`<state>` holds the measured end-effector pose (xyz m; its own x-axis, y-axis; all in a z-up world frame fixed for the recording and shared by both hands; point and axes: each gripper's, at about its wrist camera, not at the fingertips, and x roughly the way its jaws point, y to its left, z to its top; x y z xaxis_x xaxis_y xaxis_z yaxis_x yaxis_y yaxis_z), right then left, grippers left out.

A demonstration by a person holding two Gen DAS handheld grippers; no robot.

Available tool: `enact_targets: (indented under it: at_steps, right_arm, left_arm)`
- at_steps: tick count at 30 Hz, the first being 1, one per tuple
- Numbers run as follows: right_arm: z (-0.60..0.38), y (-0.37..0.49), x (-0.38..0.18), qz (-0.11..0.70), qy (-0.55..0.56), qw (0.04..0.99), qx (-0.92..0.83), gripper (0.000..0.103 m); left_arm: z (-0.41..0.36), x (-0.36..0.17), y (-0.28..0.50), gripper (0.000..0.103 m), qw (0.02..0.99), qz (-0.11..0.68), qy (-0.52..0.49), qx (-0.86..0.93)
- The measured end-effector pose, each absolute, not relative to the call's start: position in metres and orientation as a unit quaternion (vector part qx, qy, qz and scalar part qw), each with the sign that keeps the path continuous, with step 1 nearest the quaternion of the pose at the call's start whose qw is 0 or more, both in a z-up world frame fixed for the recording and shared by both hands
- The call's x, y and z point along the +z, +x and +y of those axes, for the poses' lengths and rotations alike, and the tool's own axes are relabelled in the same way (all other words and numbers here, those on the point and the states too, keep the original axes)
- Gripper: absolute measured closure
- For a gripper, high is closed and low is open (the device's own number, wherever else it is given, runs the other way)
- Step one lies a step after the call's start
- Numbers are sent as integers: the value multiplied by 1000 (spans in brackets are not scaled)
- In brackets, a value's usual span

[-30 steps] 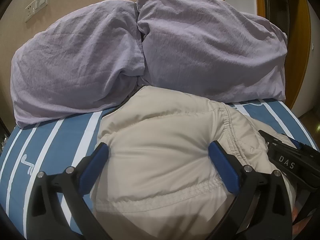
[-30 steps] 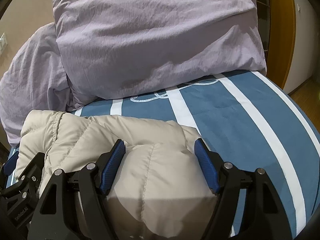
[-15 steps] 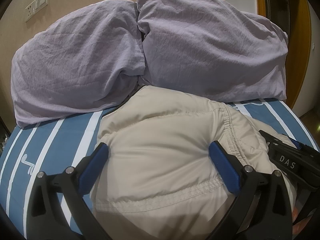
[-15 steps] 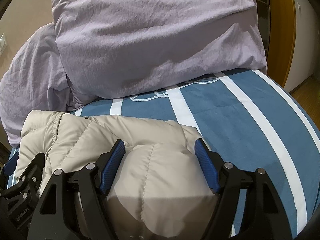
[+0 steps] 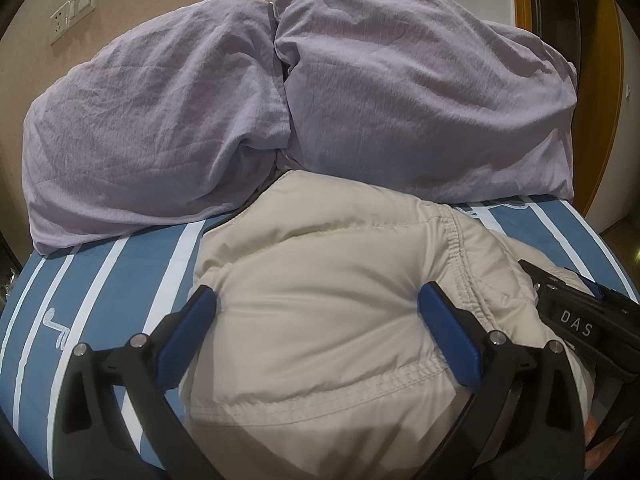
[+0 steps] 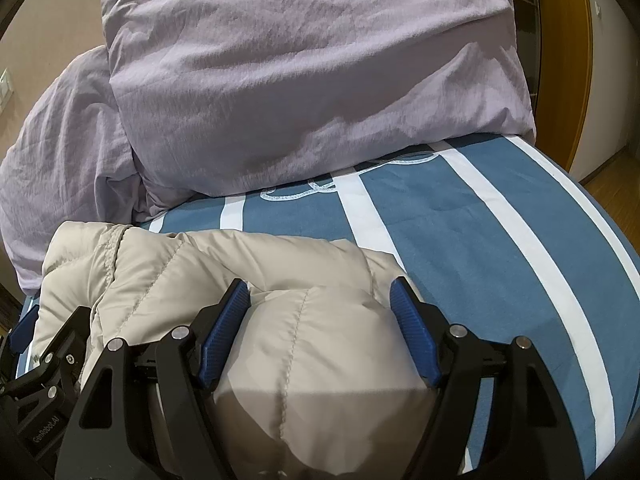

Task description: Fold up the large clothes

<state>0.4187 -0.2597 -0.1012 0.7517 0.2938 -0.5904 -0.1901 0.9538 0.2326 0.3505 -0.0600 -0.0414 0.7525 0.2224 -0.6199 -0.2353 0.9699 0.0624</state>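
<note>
A beige quilted puffer jacket (image 5: 320,272) lies bunched on the bed, also seen in the right wrist view (image 6: 208,264). My left gripper (image 5: 316,300) is wide open, its blue pads on either side of a puffy fold of the jacket. My right gripper (image 6: 320,296) is also open, straddling another padded fold at the jacket's right end. The right gripper's black body (image 5: 580,320) shows at the right of the left wrist view; the left gripper's body (image 6: 44,360) shows at the lower left of the right wrist view.
Two lilac pillows (image 5: 152,120) (image 5: 420,92) lean against the wall at the head of the bed. The bed sheet (image 6: 500,240) is blue with white stripes. A wooden door frame (image 6: 568,40) and floor lie to the right.
</note>
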Motion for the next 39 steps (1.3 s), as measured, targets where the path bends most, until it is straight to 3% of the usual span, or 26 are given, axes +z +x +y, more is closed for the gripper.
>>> enact_targets:
  at_steps: [22,25,39]
  right_arm:
    - [-292,405,-92,331,135,920,162,28]
    - [-312,392,-89,332,147,917,166,19]
    - [-350,390,-112,416,233,837,268,2]
  left_arm:
    - [-43,-31,330,2,934,336,-47,109]
    - [-24,-26,317,2,928,350,-93,91]
    - [21,-26,278,2,909,384,-154,59]
